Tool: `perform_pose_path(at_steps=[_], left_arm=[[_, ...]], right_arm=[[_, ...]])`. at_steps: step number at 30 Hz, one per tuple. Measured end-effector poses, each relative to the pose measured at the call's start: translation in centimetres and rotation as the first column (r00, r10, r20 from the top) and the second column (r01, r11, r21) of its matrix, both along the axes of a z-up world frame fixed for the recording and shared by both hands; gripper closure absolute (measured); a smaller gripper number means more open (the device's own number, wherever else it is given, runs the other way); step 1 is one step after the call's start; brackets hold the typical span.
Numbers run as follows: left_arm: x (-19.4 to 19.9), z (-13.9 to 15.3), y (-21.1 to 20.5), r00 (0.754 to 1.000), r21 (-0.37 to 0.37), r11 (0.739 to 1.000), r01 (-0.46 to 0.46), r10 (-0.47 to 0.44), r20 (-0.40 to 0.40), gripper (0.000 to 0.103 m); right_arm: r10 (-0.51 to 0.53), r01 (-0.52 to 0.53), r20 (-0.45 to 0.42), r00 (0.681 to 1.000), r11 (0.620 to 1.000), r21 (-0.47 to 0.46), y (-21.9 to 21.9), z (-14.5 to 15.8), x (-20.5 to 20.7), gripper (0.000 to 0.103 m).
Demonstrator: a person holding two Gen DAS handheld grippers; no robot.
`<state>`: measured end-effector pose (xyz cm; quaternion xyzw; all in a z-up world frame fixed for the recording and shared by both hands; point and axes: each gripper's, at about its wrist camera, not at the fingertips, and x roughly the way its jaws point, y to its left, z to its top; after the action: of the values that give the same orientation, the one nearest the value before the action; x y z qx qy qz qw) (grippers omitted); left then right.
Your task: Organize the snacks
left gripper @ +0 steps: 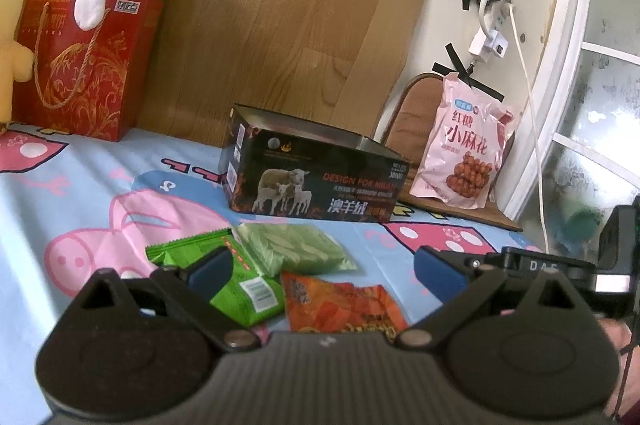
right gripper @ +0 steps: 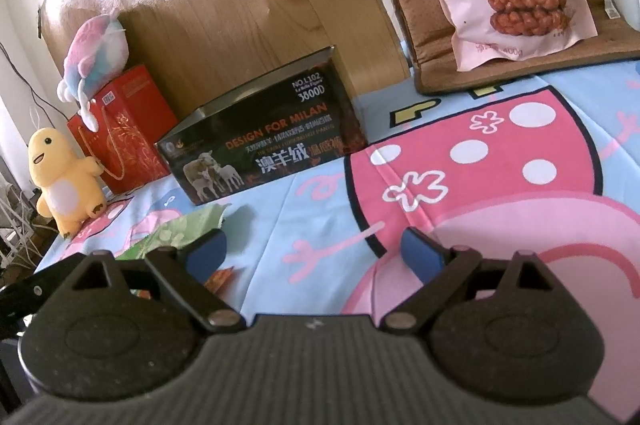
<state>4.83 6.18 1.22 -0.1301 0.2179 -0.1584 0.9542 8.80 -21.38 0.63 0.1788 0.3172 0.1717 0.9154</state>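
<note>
The snack packets sit low in the centre of my left view: a green wrapper [left gripper: 236,281], a pale green clear pouch [left gripper: 296,251] touching it, and an orange packet [left gripper: 344,301] nearest me, overlapping one another on the cartoon sheet [left gripper: 80,193]. Just behind them stands the open black tin [left gripper: 312,181], where I judge they belong.

My left tongs [left gripper: 322,267] are spread wide and empty above the pile; my right tongs [right gripper: 314,251] are likewise released, over bare sheet.

Because the packets overlap, a pinch could catch two at once or slide off slick film. The tin's rim could snag a packet.

The tin's inside is hidden. In the right view, only scraps of the packets show behind my left finger [right gripper: 206,251]. The big pink twist-snack bag [left gripper: 464,149] leans on a cushion at the right; whether it counts, I cannot tell.
</note>
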Motion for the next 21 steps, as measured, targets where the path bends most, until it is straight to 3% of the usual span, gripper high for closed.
perform_pose_path(at_steps=[21], left_arm=[[-0.03, 0.0, 0.05, 1.0, -0.008, 1.0, 0.005, -0.005, 0.001, 0.003]], right_arm=[[0.003, -0.003, 0.001, 1.0, 1.0, -0.004, 0.09, -0.02, 0.03, 0.007]])
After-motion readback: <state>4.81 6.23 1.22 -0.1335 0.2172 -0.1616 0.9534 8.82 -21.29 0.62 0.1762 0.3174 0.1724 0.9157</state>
